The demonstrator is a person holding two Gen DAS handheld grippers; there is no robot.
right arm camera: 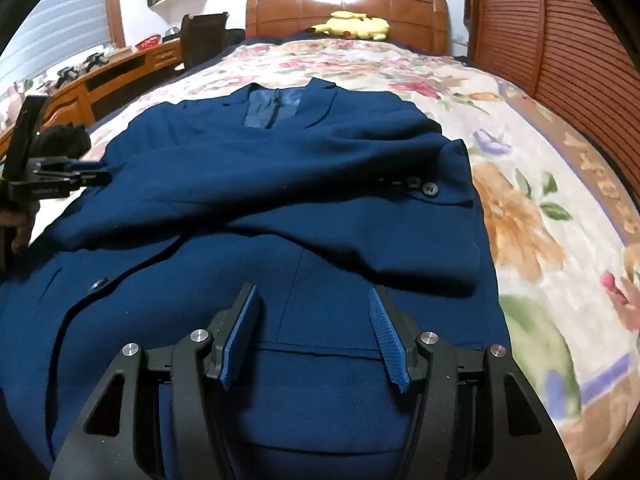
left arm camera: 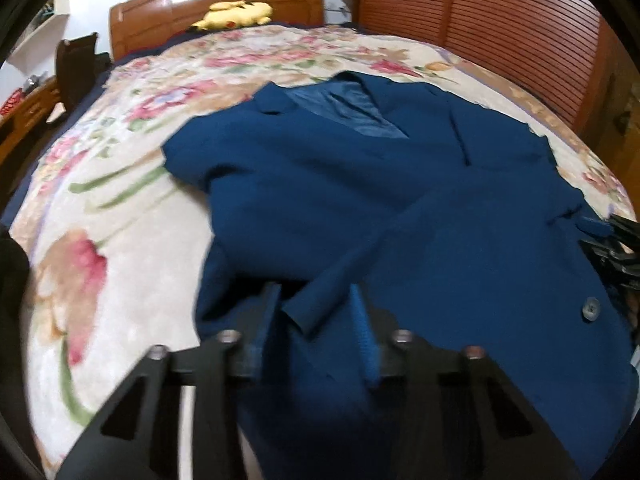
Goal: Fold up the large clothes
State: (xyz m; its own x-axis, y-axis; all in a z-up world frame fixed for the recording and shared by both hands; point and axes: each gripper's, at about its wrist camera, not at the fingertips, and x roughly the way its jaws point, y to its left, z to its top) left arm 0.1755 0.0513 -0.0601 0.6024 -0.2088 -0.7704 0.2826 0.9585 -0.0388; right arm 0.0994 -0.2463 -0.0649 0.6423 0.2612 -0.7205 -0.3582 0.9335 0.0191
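On floral bedspread [right arm camera: 520, 184] (wooden headboard [right arm camera: 348, 4] behind) – blue jacket [right arm camera: 260, 184] lies spread

Jacket [right arm camera: 280, 184] hem cut off; L view blurred.

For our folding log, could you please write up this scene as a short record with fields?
garment: blue jacket, front up, sleeve folded across the chest
surface: floral blanket
left tool: at the jacket's side edge; grip unclear
right tool: open, above the jacket's lower part
background: yellow plush toy by the wooden headboard
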